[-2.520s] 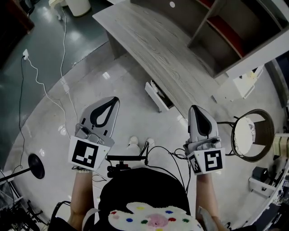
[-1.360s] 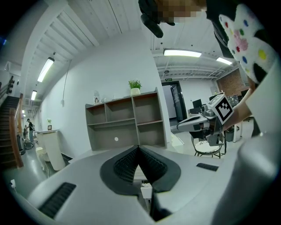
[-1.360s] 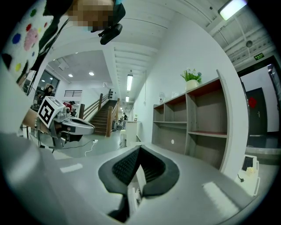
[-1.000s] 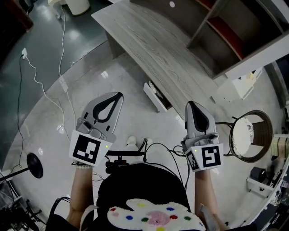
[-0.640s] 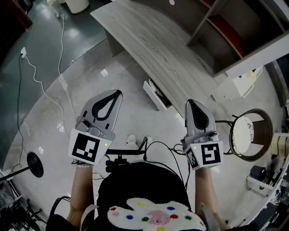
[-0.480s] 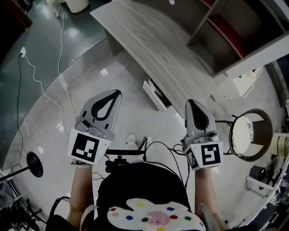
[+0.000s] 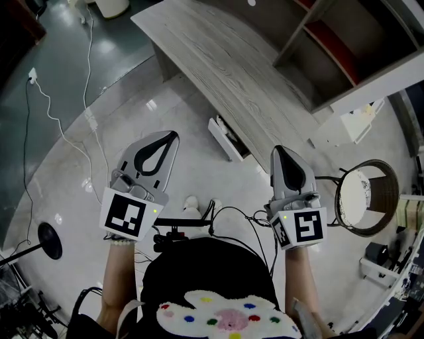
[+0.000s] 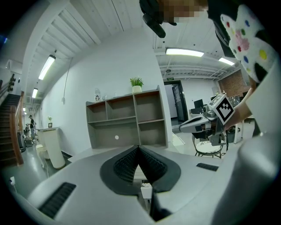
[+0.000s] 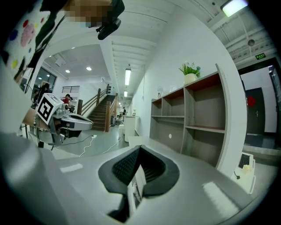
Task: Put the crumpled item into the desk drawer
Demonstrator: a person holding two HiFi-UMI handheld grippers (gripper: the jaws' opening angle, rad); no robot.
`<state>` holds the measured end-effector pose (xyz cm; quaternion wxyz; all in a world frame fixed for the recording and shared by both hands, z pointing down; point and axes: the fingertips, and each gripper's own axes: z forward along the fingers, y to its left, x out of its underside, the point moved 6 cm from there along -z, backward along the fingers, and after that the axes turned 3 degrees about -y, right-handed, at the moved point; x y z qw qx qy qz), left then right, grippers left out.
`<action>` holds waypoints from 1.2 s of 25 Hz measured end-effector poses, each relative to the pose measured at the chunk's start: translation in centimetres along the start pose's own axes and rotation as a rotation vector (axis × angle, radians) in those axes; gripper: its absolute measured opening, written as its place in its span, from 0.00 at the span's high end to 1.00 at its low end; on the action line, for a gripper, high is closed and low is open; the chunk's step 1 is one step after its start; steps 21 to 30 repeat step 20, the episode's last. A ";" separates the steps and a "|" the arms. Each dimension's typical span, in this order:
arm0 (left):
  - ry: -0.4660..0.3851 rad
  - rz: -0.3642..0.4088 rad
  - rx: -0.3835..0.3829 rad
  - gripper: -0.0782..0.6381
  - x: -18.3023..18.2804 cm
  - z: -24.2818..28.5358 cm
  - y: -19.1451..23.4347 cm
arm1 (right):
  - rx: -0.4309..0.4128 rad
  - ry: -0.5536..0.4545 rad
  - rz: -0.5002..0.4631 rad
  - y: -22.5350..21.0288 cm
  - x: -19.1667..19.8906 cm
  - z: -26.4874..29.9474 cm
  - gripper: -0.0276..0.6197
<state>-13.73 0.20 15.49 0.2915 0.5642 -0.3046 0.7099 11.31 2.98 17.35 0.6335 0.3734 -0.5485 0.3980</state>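
- The drawer [image 7: 225,140] is white and stands pulled out from under the near edge of the grey wood-grain tabletop [image 7: 225,66], above the pale floor [image 7: 179,106].
- Beyond the drawer, at the tabletop's far side and against the shelf unit [image 7: 344,46], sits a small white spot [image 7: 251,2]. It may be the crumpled item, but it is too small to tell.
- The left gripper [image 7: 172,135] hangs over the floor to the left of the drawer and nearer the person. Its jaws are pressed together, with nothing between the pads.
- In the left gripper view, the drawer's white front shows low down through the gap behind the closed tips.
- The right gripper [image 7: 278,151] hangs to the right of the drawer, also on the person's side. Its jaws are likewise closed on nothing.
- The two grippers are well apart, and the drawer lies ahead of the gap between them.
- A round-seated stool [image 7: 361,198] stands farther right of the drawer, past the right gripper.
- A white cable [image 7: 66,129] trails across the floor well to the left of the drawer.
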 end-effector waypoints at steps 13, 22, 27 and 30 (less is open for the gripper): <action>0.002 -0.012 0.003 0.88 0.3 -0.1 0.2 | -0.005 0.006 -0.003 0.1 0.0 0.2 0.95; 0.006 -0.016 -0.004 0.88 0.4 0.0 0.3 | -0.006 0.010 -0.006 0.0 0.1 0.2 0.95; 0.006 -0.016 -0.004 0.88 0.4 0.0 0.3 | -0.006 0.010 -0.006 0.0 0.1 0.2 0.95; 0.006 -0.016 -0.004 0.88 0.4 0.0 0.3 | -0.006 0.010 -0.006 0.0 0.1 0.2 0.95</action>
